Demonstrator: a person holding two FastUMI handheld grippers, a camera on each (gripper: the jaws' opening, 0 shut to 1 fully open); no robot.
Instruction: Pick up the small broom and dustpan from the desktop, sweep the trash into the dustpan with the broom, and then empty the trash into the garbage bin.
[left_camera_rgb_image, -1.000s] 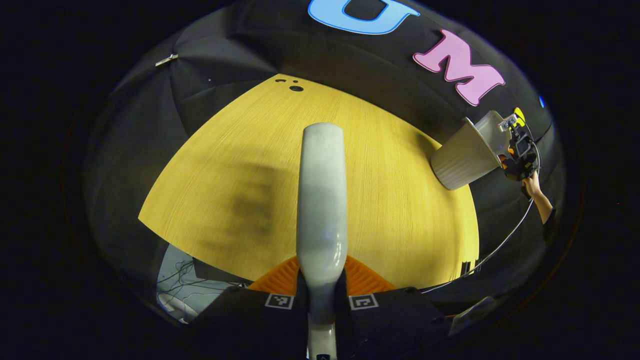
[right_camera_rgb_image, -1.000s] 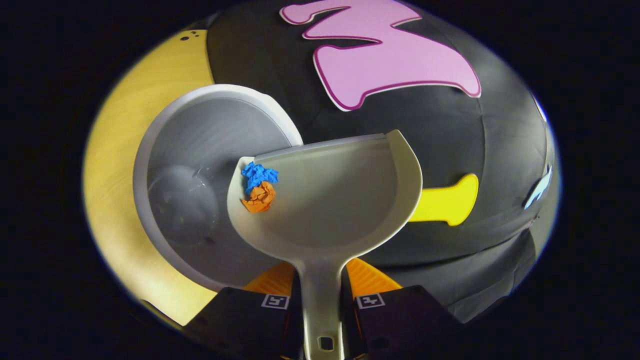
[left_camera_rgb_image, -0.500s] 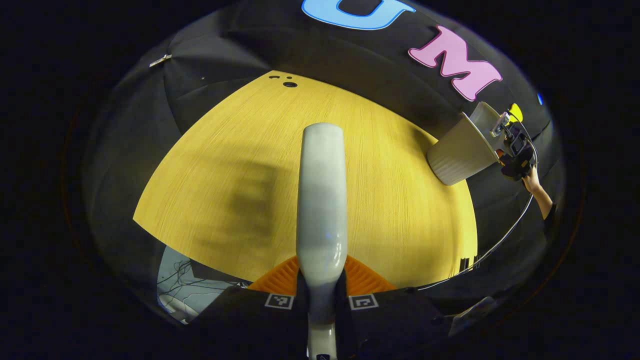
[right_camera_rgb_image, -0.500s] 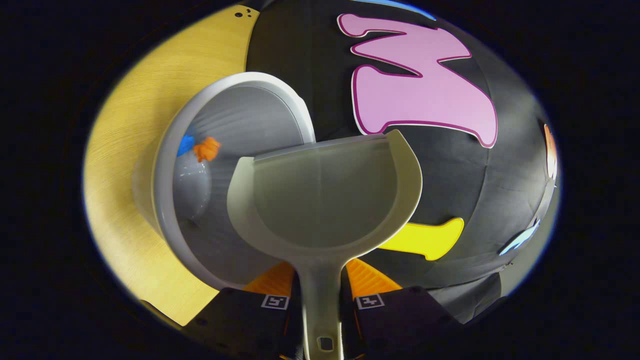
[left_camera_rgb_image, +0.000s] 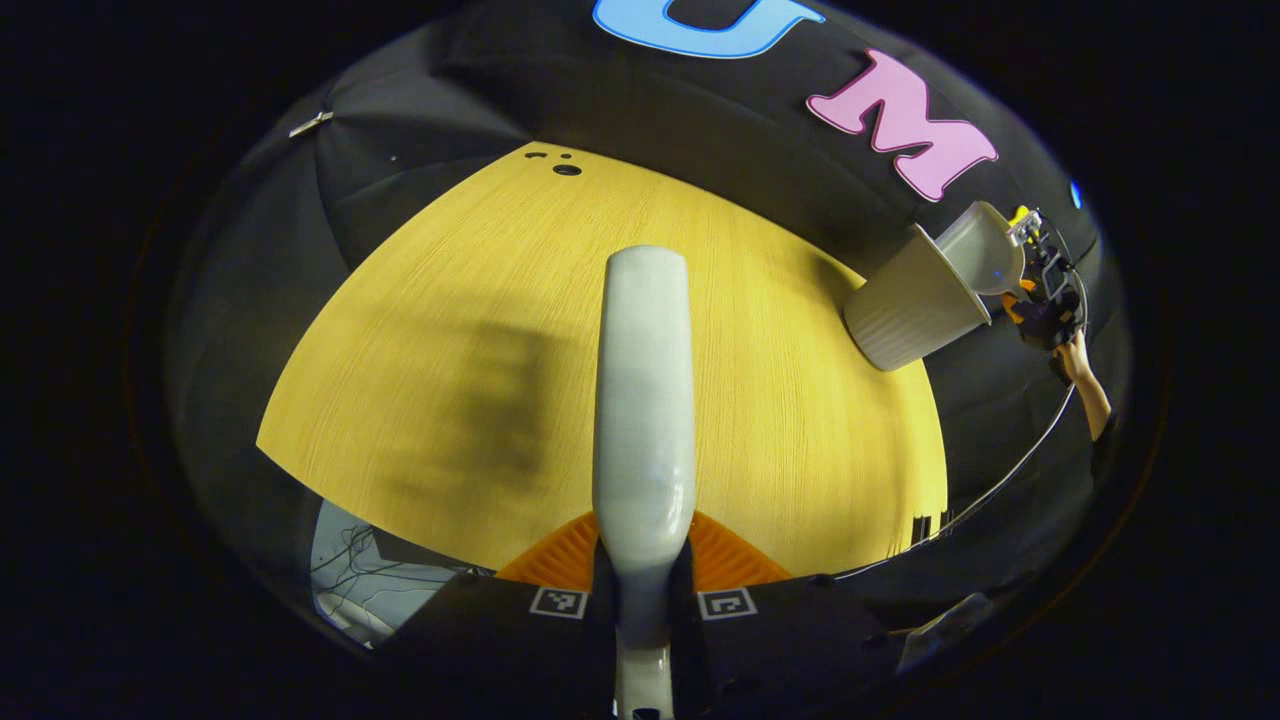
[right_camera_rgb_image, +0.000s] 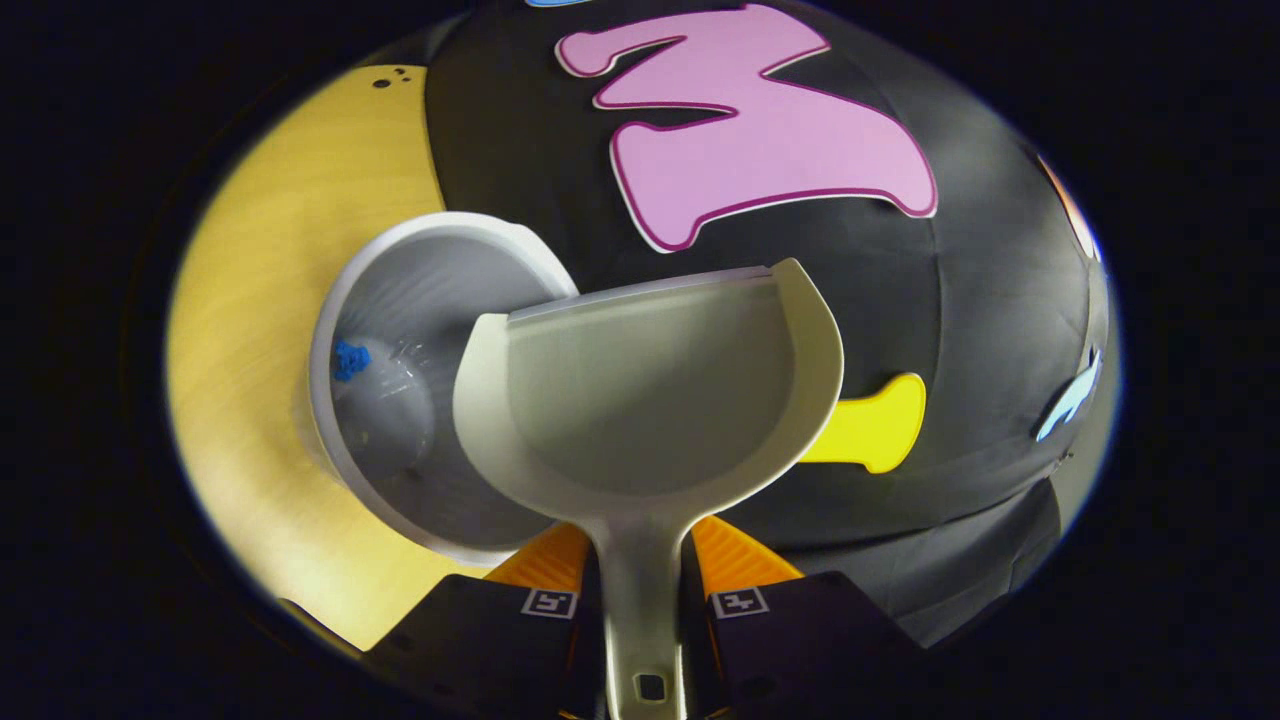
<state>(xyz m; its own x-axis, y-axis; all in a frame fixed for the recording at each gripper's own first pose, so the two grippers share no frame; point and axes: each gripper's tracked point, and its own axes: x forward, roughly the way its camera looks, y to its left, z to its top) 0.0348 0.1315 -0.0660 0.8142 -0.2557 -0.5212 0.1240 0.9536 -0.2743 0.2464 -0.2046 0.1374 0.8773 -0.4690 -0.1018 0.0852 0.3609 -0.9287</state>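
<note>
My left gripper (left_camera_rgb_image: 643, 600) is shut on the pale broom handle (left_camera_rgb_image: 643, 400), which points forward above the yellow desktop (left_camera_rgb_image: 780, 400). At the far right of the left gripper view stand the ribbed grey garbage bin (left_camera_rgb_image: 905, 310), the dustpan (left_camera_rgb_image: 985, 250) at its rim, and the other gripper (left_camera_rgb_image: 1045, 300) held by a hand. In the right gripper view my right gripper (right_camera_rgb_image: 640, 600) is shut on the handle of the grey dustpan (right_camera_rgb_image: 650, 390), whose tray is bare and tilted beside the bin (right_camera_rgb_image: 420, 300). A blue scrap (right_camera_rgb_image: 348, 358) lies inside the bin.
The desktop (right_camera_rgb_image: 260, 300) ends at the booth's black cloth wall just behind the bin. Small dark holes (left_camera_rgb_image: 566, 168) mark its far corner. Cables and a pale floor (left_camera_rgb_image: 350, 570) show below the near left edge. A cable (left_camera_rgb_image: 1010, 470) trails from the far gripper.
The blue and orange scraps slid off the dustpan into the bin. The dustpan has since drawn back a little from the bin. The broom has barely moved.
</note>
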